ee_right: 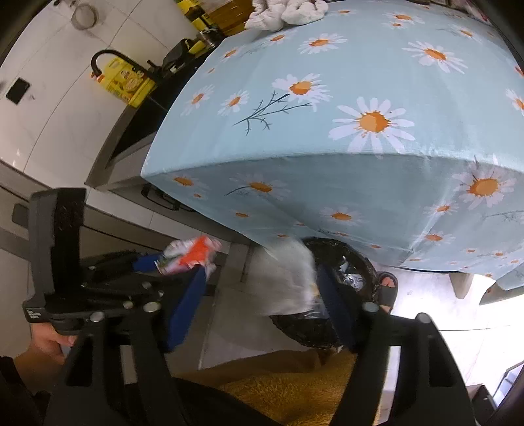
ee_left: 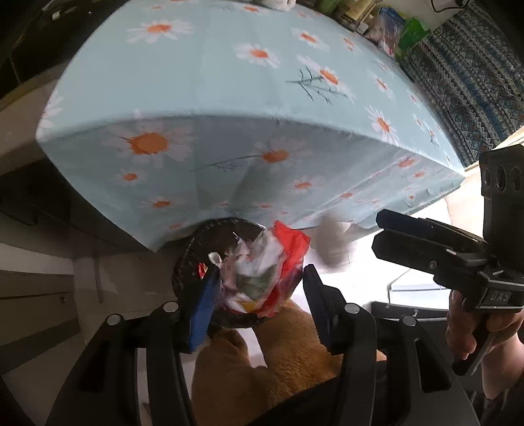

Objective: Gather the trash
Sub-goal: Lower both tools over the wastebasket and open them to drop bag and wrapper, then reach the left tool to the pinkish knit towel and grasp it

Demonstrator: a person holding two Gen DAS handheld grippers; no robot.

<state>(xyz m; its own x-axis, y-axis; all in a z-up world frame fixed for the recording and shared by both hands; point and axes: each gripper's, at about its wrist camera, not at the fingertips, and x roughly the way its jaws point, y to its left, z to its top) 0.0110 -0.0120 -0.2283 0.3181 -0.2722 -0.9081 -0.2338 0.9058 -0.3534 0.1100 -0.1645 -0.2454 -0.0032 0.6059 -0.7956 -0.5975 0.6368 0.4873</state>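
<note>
A crumpled red and white wrapper [ee_left: 262,272] sits between the fingers of my left gripper [ee_left: 258,291], over the black trash bin [ee_left: 196,252] under the table edge. The jaws stand apart and I cannot tell if they grip it. In the right wrist view the wrapper [ee_right: 193,254] shows at the left gripper's blue pads [ee_right: 145,262]. A blurred white piece of trash [ee_right: 288,278] is between the wide-apart fingers of my right gripper [ee_right: 262,304], beside the bin [ee_right: 344,259]; it shows as a grey blur [ee_left: 330,242] in the left view, below the right gripper [ee_left: 376,229].
A table with a light blue daisy cloth [ee_left: 229,98] overhangs the bin. Yellow-brown fabric [ee_right: 294,386] lies below both grippers. A sandalled foot [ee_right: 388,288] stands by the bin. A counter with a yellow box [ee_right: 127,82] is at left; white cloths [ee_right: 285,13] lie on the table's far end.
</note>
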